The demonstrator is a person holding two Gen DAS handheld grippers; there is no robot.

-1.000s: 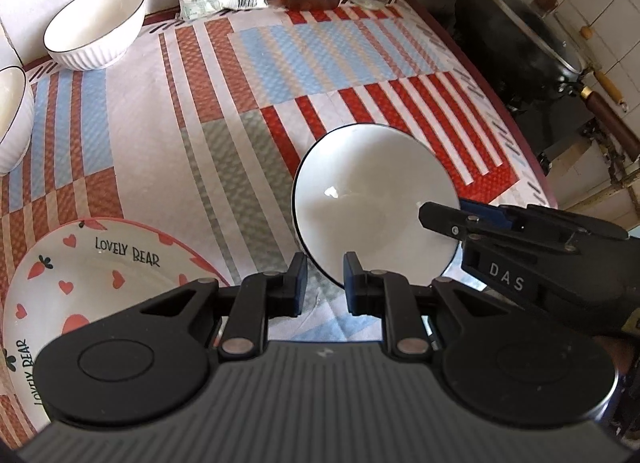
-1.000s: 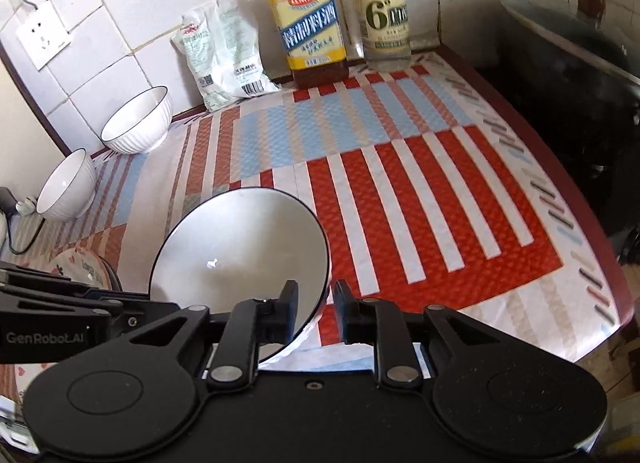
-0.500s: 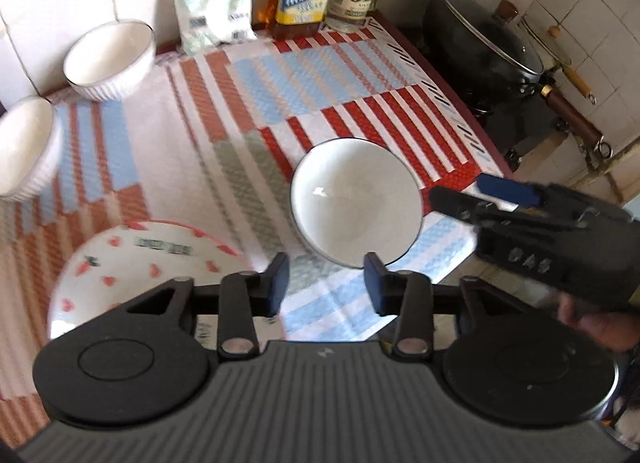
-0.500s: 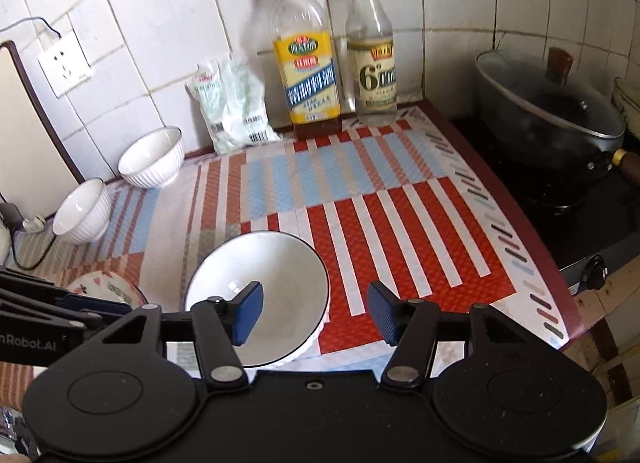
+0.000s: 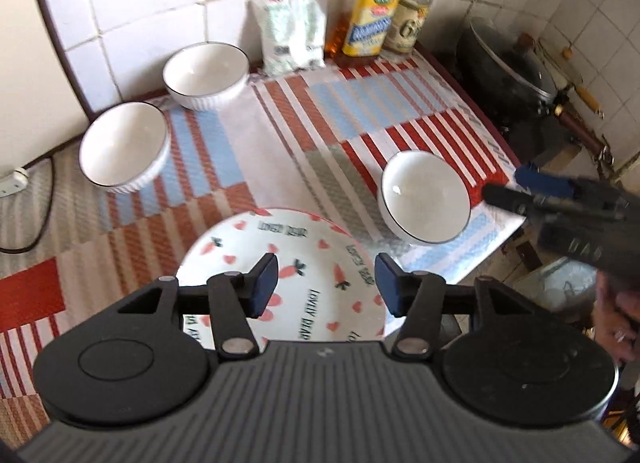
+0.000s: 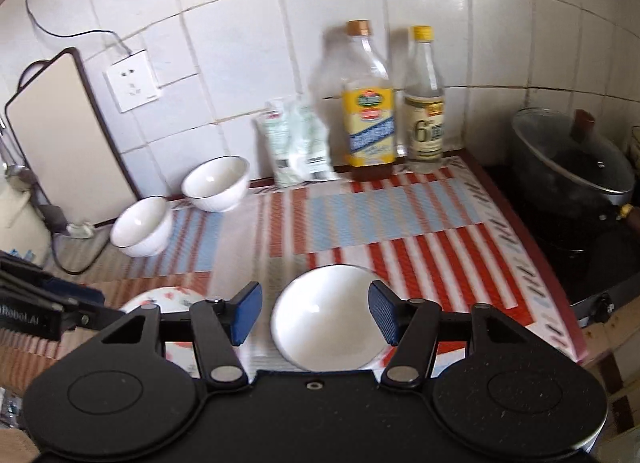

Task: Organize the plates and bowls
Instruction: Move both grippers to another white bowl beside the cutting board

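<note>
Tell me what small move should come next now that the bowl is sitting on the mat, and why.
Probably swing the left gripper toward the nearest of the two bowls by the wall to bring it over. Its jaws are opening with nothing between them, the right gripper is open and empty too, and the near bowl sits free on the striped mat beside the carrot plate, so the far bowls remain ungathered.

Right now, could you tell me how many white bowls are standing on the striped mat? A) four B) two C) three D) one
C: one white bowl sits near the mat's front right edge beside the patterned plate, and two more white bowls, and, stand at the back left near the tiled wall.
</note>
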